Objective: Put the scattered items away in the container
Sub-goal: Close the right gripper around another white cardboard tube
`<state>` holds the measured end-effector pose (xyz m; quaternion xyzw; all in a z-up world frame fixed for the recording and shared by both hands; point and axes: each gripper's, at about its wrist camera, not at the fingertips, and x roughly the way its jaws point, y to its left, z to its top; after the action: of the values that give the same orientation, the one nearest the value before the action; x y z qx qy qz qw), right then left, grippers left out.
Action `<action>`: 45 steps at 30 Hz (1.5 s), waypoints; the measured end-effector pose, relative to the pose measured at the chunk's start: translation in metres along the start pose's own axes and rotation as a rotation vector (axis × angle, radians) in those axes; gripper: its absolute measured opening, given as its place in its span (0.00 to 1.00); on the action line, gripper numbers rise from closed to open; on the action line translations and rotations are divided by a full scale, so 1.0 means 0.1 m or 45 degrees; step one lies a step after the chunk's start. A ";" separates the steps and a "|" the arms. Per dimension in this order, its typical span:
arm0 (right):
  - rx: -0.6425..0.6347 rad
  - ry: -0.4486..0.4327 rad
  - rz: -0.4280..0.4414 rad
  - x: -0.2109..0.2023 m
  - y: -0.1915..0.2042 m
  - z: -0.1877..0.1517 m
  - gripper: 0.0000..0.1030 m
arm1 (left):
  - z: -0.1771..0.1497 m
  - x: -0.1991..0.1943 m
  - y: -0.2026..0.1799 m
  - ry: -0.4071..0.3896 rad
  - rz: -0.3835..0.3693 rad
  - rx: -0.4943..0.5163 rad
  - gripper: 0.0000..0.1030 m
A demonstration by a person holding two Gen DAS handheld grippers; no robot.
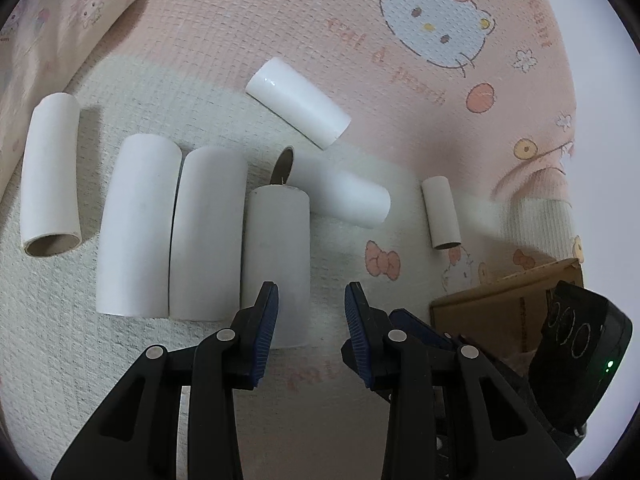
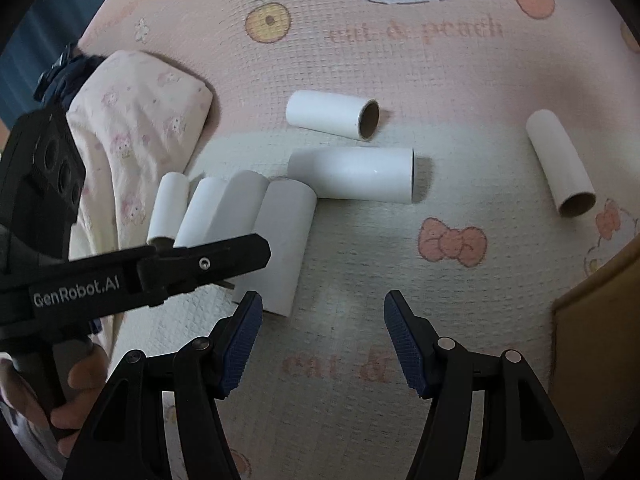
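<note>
Seven white cardboard tubes lie scattered on a pink-and-cream cartoon-print mat (image 1: 400,152). Three of them lie side by side in a row: tube one (image 1: 138,226), tube two (image 1: 208,232) and tube three (image 1: 276,256). The near end of tube three is cut off from sight behind the left claw (image 1: 312,304). The left claw is spread, nothing between its blue pads, with the tube just beyond the left pad. In the right wrist view, the left claw's black body covers the near ends of that row.

The right claw (image 2: 323,312) is spread wide above bare mat, pinching nothing. Beyond it lie a glossy tube (image 2: 352,176) and a shorter tube (image 2: 332,120); another tube (image 2: 560,168) lies well apart to the right.

The cardboard box (image 1: 500,304) sits at the frame edge; only a corner shows, its interior mostly hidden. A patterned cloth bundle (image 2: 136,140) lies left, partly cut off.
</note>
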<state>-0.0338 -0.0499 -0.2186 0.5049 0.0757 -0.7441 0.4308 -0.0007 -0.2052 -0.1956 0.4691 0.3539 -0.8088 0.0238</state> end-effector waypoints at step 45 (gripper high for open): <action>-0.101 0.122 -0.023 -0.25 0.11 -0.35 0.32 | -0.48 -0.12 -0.15 0.045 -0.051 0.047 0.36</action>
<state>0.0005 -0.0234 -0.2116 0.5217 0.1303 -0.7193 0.4398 0.0361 -0.1692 -0.1933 0.4765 0.3488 -0.8070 -0.0074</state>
